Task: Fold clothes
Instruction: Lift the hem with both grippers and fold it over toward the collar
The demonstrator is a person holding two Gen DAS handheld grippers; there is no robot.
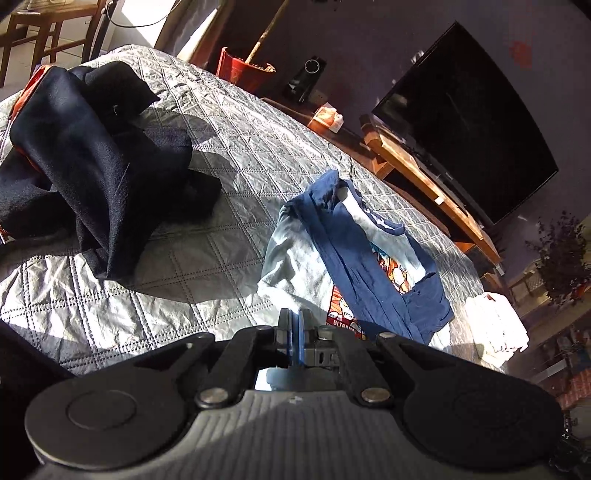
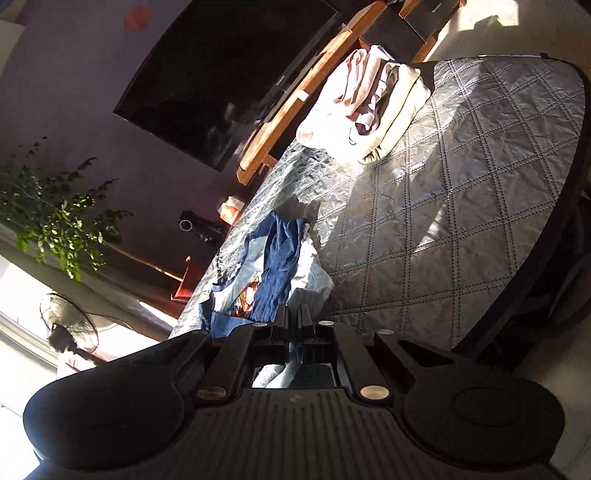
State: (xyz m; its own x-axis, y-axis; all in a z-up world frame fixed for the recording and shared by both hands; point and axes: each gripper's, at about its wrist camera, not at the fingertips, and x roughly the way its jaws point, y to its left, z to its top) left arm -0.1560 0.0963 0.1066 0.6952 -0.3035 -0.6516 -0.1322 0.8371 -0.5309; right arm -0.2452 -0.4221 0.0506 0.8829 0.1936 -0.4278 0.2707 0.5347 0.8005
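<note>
- Left wrist view: the left gripper (image 1: 295, 334) sits low over a grey quilted bedspread (image 1: 192, 258), its two fingers pressed flat together with nothing visible between the blue pads (image 1: 301, 341).
- Just past the fingertips lies a crumpled T-shirt (image 1: 354, 254), pale blue and navy with an orange cartoon print, near the bed's edge on the side of the TV.
- Whether its near hem touches the gripper cannot be told.
- A heap of dark navy clothes (image 1: 92, 170) with an orange zip edge is piled at the left of the bedspread, well apart from the T-shirt.
- A small stack of pale folded laundry (image 1: 495, 328) rests at the right end of the bed.
- Beyond the bed stand a dark TV (image 1: 469, 122) on a wooden stand (image 1: 424, 173), a red pot (image 1: 243, 68) and a wooden chair (image 1: 33, 29).
- Right wrist view: the right gripper (image 2: 294, 325) has its jaws clenched close; a strip of pale cloth shows under the linkage, but whether it is pinched I cannot tell.
- The same T-shirt (image 2: 273, 273) lies bunched just ahead of the fingertips on the bedspread (image 2: 461, 221).
- The pale folded stack (image 2: 365, 107) sits at the far end of the bed, well apart from the T-shirt.
- A leafy plant (image 2: 62, 218) and a standing fan (image 2: 68, 330) are off to the left, with the TV (image 2: 221, 81) above.
</note>
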